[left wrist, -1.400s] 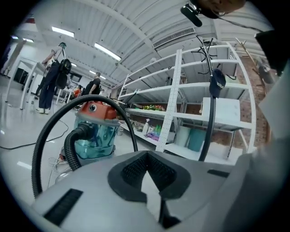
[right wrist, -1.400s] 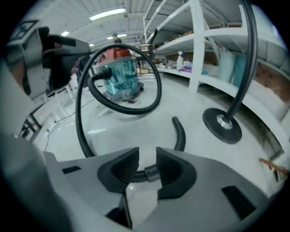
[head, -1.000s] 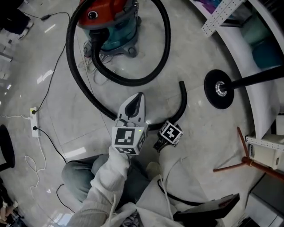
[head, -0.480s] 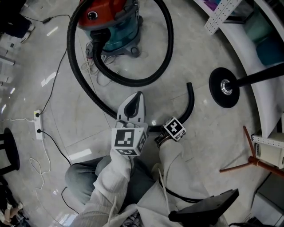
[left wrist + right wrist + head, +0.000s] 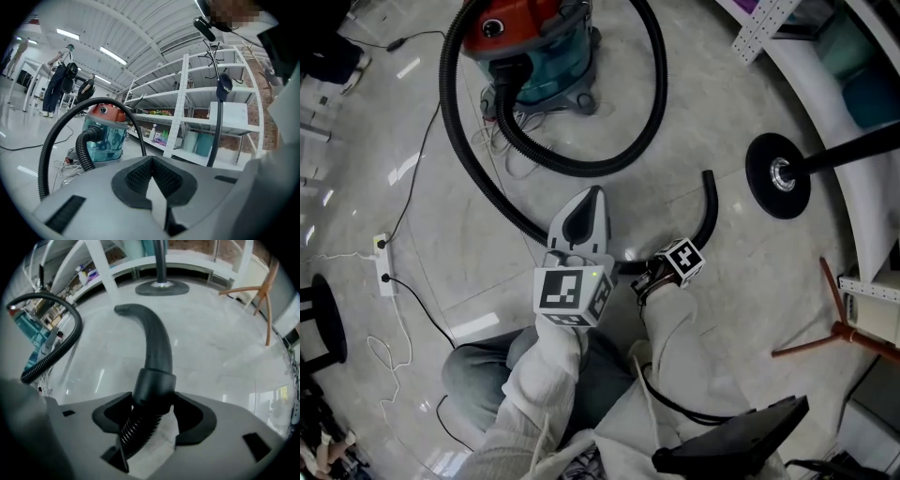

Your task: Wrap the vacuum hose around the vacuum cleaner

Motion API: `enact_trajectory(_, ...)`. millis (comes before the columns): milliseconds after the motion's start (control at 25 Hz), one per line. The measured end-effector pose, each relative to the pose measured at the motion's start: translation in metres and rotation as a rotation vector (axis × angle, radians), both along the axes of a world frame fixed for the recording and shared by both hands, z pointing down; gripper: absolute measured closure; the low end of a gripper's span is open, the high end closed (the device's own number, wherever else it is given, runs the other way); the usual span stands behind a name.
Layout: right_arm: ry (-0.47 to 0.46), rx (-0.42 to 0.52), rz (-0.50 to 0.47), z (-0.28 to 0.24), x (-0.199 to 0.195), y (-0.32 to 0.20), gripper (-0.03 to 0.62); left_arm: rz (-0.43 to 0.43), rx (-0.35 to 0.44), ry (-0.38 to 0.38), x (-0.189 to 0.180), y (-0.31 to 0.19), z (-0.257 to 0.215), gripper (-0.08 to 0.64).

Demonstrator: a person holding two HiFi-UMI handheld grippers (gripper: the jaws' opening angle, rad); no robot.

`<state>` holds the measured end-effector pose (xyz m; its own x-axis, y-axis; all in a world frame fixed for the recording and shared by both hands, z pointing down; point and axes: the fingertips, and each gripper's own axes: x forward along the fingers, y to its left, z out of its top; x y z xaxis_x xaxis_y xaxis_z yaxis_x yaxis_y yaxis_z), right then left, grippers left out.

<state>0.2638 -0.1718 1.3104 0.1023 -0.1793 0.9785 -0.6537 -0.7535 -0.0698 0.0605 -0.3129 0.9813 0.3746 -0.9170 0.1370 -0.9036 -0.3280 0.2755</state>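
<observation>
The vacuum cleaner (image 5: 525,37), red-topped with a teal drum, stands at the far side of the floor and shows in the left gripper view too (image 5: 105,129). Its black ribbed hose (image 5: 652,94) loops wide around it and runs back toward me. My right gripper (image 5: 670,267) has the hose's smooth collar (image 5: 152,385) between its jaws, which are opening; the curved end tube (image 5: 152,338) points away from it. My left gripper (image 5: 596,193) hovers just left of the hose, shut and empty, aimed at the vacuum.
A black round stand base (image 5: 778,175) with its pole lies to the right, with white shelving (image 5: 862,141) behind it. An orange-legged frame (image 5: 834,333) sits at right. A power strip (image 5: 382,267) and thin cables trail on the left. My knees are below.
My right gripper and the hose's end tube have shifted a little to the right and farther away. The left gripper has stayed almost still.
</observation>
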Motion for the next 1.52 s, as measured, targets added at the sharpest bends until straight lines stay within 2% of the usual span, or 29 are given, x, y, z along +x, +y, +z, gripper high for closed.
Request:
enact_trajectory(160,0.021,0.016,0.022,0.001,0.001,0.001,0.328,0.002,0.0,0.014,0.001,0.001,0.0,0.557)
enact_trajectory(280,0.06,0.02,-0.001,-0.002,0.005,0.0,0.328,0.007,0.003,0.016,0.001,0.001,0.001,0.557)
enact_trajectory(440,0.055,0.059,-0.014,-0.004,0.007,-0.003,0.33,-0.001,-0.002,0.028,-0.002,-0.002,0.002,0.557)
enact_trajectory(520,0.093,0.154,-0.051,-0.019,0.008,-0.009,0.331,-0.015,-0.001,0.044,-0.004,-0.005,0.001,0.558)
enact_trajectory(640,0.171,0.384,-0.144,-0.054,0.003,-0.032,0.333,-0.025,-0.001,0.053,-0.006,-0.008,0.0,0.557)
enact_trajectory(720,0.192,0.523,-0.21,-0.083,-0.003,-0.053,0.333,-0.025,0.0,0.038,-0.004,-0.01,0.0,0.558)
enact_trajectory(880,0.219,0.673,-0.316,-0.138,-0.011,-0.086,0.334,-0.068,-0.009,0.023,-0.012,-0.015,-0.004,0.558)
enact_trajectory(1000,0.258,0.725,-0.396,-0.198,-0.015,-0.112,0.336,-0.113,-0.045,0.038,-0.029,-0.022,-0.029,0.557)
enact_trajectory(1120,0.31,0.777,-0.45,-0.29,-0.019,-0.128,0.337,-0.147,-0.084,0.034,-0.052,-0.019,-0.082,0.558)
enact_trajectory(1360,0.423,0.919,-0.638,-0.513,-0.045,-0.148,0.337,-0.22,-0.073,0.044,-0.086,-0.012,-0.249,0.558)
enact_trajectory(1520,0.469,0.951,-0.739,-0.642,-0.068,-0.153,0.337,-0.24,-0.072,0.033,-0.107,0.0,-0.361,0.558)
